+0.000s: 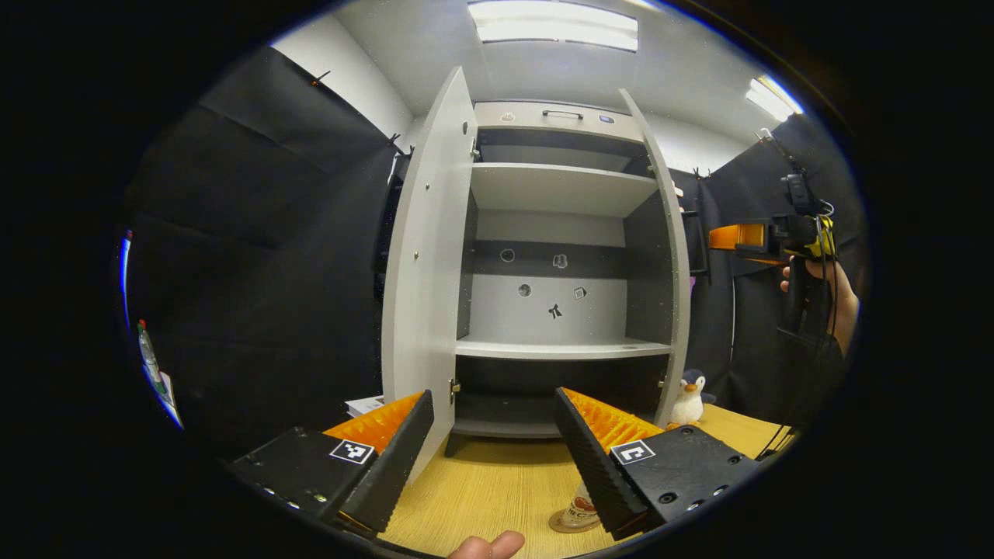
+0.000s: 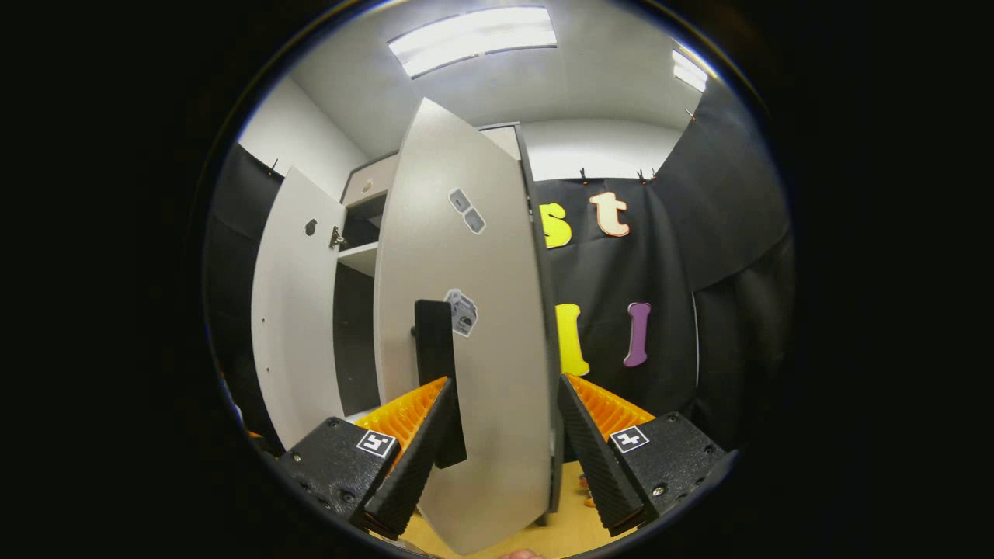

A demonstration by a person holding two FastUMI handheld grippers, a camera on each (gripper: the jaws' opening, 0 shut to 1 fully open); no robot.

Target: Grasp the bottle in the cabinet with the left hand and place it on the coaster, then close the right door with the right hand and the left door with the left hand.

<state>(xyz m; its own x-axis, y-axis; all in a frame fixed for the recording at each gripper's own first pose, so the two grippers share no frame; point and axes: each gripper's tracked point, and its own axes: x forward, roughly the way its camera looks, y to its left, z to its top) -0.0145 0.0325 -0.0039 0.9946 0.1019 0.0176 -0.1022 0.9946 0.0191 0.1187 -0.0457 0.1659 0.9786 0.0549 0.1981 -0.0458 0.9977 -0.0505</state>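
Closing the right door (image 2: 466, 334) is judged the step in hand, both grippers spread and holding nothing.

The bottle (image 1: 581, 508) is seen upright, long axis vertical, on the coaster (image 1: 561, 523) on the desk (image 1: 497, 489), just inside the right finger of the left gripper (image 1: 497, 450). The door's free edge and dark handle (image 2: 436, 365) lie between the fingers of the right gripper (image 2: 505, 450); a flat, steady push near the handle is advised. The left door (image 1: 427, 264) is left open.
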